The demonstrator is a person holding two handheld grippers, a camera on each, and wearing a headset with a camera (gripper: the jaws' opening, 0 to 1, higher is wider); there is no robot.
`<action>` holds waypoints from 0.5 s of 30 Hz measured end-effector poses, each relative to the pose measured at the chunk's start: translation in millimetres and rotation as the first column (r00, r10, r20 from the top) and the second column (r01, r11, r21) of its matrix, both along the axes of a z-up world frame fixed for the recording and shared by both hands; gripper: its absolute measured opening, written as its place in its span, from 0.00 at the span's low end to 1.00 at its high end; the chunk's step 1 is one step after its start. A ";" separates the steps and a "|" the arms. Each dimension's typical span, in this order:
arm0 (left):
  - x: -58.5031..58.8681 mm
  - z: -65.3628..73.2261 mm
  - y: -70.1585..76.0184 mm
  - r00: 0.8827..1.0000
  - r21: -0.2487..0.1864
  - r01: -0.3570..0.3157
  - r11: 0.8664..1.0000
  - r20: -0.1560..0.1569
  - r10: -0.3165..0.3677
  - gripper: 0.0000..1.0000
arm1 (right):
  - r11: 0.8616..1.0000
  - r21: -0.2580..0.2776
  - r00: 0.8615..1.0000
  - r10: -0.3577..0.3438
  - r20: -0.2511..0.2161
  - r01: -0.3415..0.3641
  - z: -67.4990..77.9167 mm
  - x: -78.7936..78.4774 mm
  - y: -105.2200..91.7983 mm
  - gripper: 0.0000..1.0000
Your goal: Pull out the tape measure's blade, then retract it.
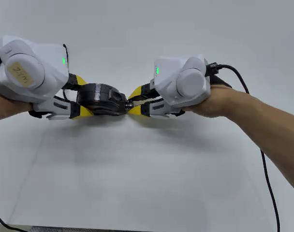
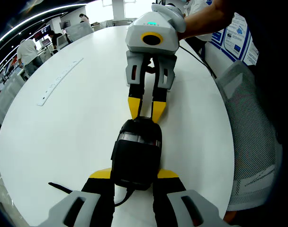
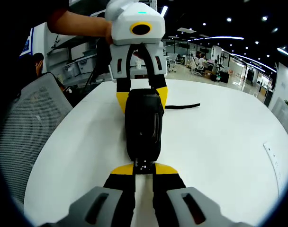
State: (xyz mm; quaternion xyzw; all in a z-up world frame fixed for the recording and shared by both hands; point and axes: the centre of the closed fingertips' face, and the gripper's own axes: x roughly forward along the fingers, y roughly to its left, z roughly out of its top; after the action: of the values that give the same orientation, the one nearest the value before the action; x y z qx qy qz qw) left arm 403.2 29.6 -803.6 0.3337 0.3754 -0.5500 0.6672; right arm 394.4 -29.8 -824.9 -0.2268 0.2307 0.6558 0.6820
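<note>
Black tape measure up in the middle, a round, glossy plastic case with a ribbed rim, held just off the smooth white desk. I've got the left gripper on it from the left: yellow-tipped jaws clamped across the case, one pad on the far side and one on the near side. In the left gripper view the case looks blocky and matte, wedged tight between my two yellow pads.

The right gripper comes in from the right, nose to nose with the left. Its jaws are pinched nearly together on the blade hook, a small metal tab at the mouth of the case. The blade itself barely shows, so the case sits right against the right gripper's tips.

Both grippers lie level, pointing straight at each other, white rounded housings outward, a green light on each. The left hand wraps its housing from behind. The right hand does likewise, forearm running off to the near right. A thin black cable trails from the right gripper down along that arm. A flat black strap lies on the desk beside the left gripper, and a long white ruler strip lies well apart.
</note>
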 end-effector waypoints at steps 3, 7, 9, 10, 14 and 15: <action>0.1 -0.2 0.4 1.000 0.000 -0.001 1.000 -0.001 0.001 0.28 | 1.000 -0.005 1.000 0.002 0.002 -0.002 0.3 -0.2 -1.8 0.12; 0.2 -0.5 1.2 1.000 -0.001 -0.003 1.000 -0.001 0.003 0.28 | 1.000 -0.012 1.000 0.004 0.001 -0.004 0.8 -0.4 -5.7 0.12; 0.3 -0.7 1.6 1.000 -0.002 -0.003 1.000 -0.002 0.003 0.28 | 1.000 -0.015 1.000 0.005 0.001 -0.005 1.1 -0.4 -7.6 0.12; 0.3 -0.7 1.7 1.000 -0.002 -0.003 1.000 -0.002 0.003 0.28 | 1.000 -0.015 1.000 0.006 0.001 -0.005 1.1 -0.5 -7.9 0.12; 0.5 -1.0 2.5 1.000 -0.002 -0.003 1.000 -0.003 0.003 0.28 | 1.000 -0.019 1.000 0.006 -0.001 -0.006 2.0 -0.3 -11.1 0.12; 0.5 -1.0 2.6 1.000 -0.002 -0.003 1.000 -0.003 0.003 0.28 | 1.000 -0.020 1.000 0.005 -0.001 -0.005 2.1 -0.3 -11.6 0.12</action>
State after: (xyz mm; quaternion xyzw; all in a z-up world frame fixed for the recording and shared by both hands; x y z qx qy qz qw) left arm 403.7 32.2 -804.7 0.3315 0.3766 -0.5498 0.6678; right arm 394.1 -41.4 -822.8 -0.2338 0.2370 0.6554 0.6780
